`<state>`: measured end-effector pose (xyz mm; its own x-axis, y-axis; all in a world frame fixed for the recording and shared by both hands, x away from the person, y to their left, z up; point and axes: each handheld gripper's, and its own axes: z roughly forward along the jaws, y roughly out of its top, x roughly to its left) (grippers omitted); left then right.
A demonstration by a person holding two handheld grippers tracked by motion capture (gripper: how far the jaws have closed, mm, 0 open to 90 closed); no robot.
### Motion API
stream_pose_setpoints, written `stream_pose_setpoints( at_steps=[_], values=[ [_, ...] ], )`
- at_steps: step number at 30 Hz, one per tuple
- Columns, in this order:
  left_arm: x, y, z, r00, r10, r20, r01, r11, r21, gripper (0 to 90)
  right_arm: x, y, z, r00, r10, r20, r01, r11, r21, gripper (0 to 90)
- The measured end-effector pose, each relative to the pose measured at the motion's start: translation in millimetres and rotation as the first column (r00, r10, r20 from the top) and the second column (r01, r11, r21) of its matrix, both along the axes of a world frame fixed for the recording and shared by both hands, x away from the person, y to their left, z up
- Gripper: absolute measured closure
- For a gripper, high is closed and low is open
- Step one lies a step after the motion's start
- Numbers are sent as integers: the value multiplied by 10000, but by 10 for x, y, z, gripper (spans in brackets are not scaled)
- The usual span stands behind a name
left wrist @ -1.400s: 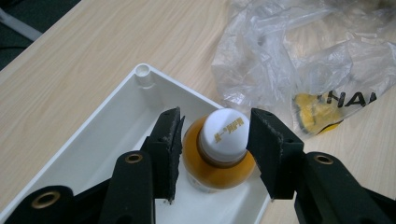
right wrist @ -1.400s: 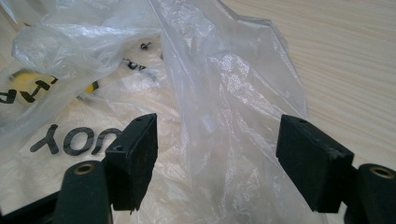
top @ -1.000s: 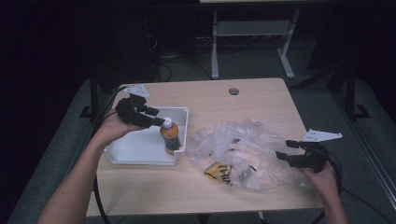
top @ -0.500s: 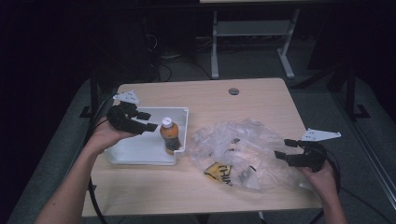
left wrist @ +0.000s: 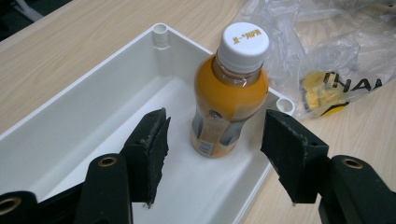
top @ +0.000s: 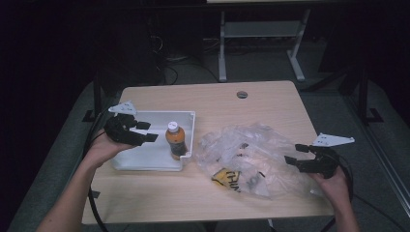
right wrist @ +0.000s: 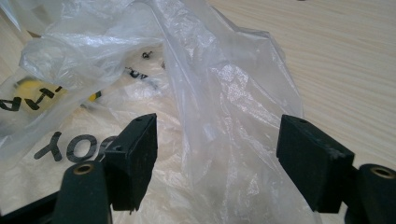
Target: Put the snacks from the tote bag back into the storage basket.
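A pale wood table (top: 212,193) carries everything. On its right half lies a crumpled clear plastic bag (top: 251,154), spread loosely, with black lettering and a yellow patch near its front edge; in the left gripper view the bag (left wrist: 327,51) lies just past the tray's far corner, and in the right gripper view its folds (right wrist: 196,93) rise between the jaws and run on beyond them. On the left half sits a white rectangular tray (top: 145,162), open at the top; its wall (left wrist: 60,105) and bare floor show clearly in the left gripper view. The bottle (top: 176,140) stands upright inside the tray, at the end nearest the bag, close against that wall; it holds orange liquid and has a white cap and a label low on its body (left wrist: 231,93). The left gripper (top: 145,131) hangs over the tray's other end, apart from the bottle; its jaws have just been opening and stand wide with nothing pressed between them, the bottle ahead of the pads and untouched (left wrist: 212,156). The right gripper (top: 296,153) rests at the bag's right edge, its jaws wide (right wrist: 215,163), with loose plastic film lying between them but neither pad pressing on it.
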<state>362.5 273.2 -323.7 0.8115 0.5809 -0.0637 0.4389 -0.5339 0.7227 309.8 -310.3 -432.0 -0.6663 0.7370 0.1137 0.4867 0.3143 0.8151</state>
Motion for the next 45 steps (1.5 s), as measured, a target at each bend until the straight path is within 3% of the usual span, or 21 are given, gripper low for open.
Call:
stream_pose_setpoints(
  at_steps=[22, 38, 45],
  values=[
    [-145, 176, -335, 9991, 372, -201, -382, 9980, -507, 375, -25, -53, 10, 9998, -151, 95, 151, 9999, 22, 287],
    [-299, 282, -626, 9984, 542, -183, -549, 9977, -400, 354, -36, -53, 8, 9999, -154, 74, 154, 9999, -11, 287],
    [-370, 308, -745, 9974, 674, -239, -689, 9955, -648, 347, -41, -52, 13, 9999, -113, 98, 113, 9999, -25, 287]
  ],
)
